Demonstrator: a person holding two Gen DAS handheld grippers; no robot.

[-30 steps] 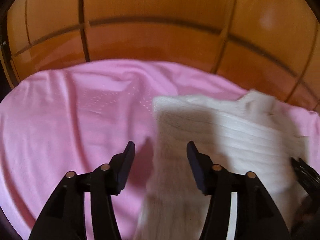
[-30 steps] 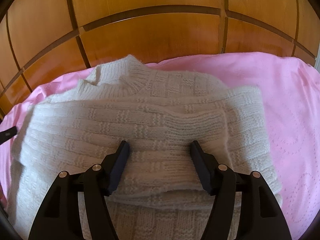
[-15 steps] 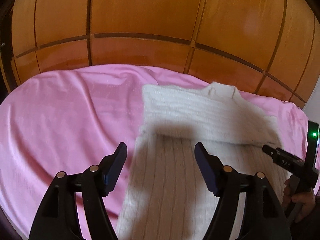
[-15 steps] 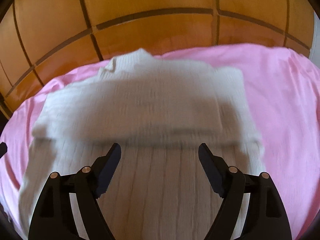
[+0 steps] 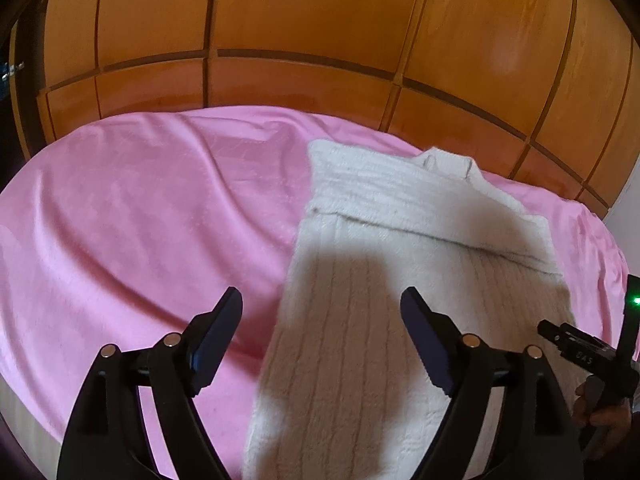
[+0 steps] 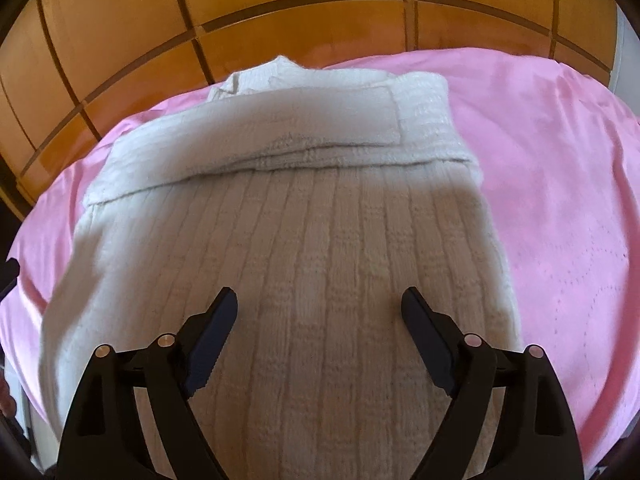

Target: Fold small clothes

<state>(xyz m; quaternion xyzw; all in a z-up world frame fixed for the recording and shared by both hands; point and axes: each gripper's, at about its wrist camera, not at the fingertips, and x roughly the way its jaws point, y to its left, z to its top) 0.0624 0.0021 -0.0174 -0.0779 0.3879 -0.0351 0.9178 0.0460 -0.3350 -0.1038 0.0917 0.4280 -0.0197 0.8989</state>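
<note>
Both jaws just opening, empty, sweater (image 6: 320, 240) edges free

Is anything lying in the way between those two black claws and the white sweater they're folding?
Nothing visible: the white sweater lies bare on the pink sheet, and the left gripper and right gripper, jaws just opened, hang over it empty.
</note>
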